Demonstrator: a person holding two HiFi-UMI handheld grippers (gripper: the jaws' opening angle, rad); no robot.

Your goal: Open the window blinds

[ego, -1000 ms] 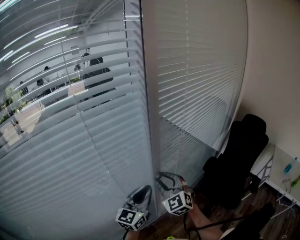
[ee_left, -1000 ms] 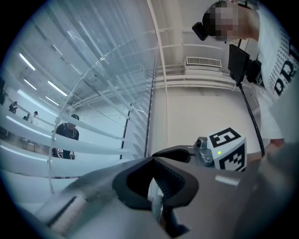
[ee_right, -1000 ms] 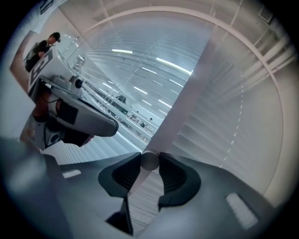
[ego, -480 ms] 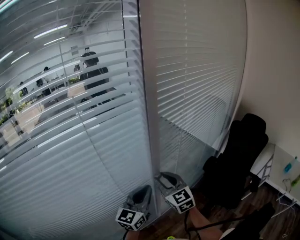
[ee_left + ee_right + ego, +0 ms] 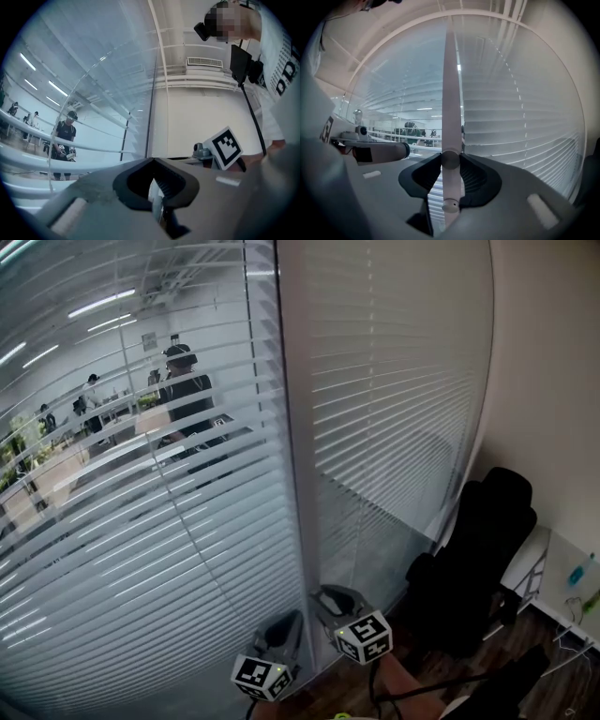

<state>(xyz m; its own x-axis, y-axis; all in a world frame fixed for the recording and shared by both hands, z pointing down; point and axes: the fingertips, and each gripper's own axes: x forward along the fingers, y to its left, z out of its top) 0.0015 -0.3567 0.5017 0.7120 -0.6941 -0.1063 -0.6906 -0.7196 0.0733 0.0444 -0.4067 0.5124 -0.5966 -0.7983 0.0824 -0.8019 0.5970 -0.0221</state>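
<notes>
Firmly, the right hand-held gripper (image 5: 451, 161) pinches the tilt wand (image 5: 451, 93), which looks light, stiff and slippery, so grip it low; the left hand-held gripper (image 5: 153, 161) has its jaws together.

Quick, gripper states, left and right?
Left gripper: closed, nothing clearly held.
Right gripper: closed on the blind wand.

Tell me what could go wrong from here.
The right claw grips the white rod just above its lower end, so it may slip off when twisted. The slats on the left are only partly tilted; forcing the rod might strain it. The left claw sits close by and could bump the right one.
</notes>
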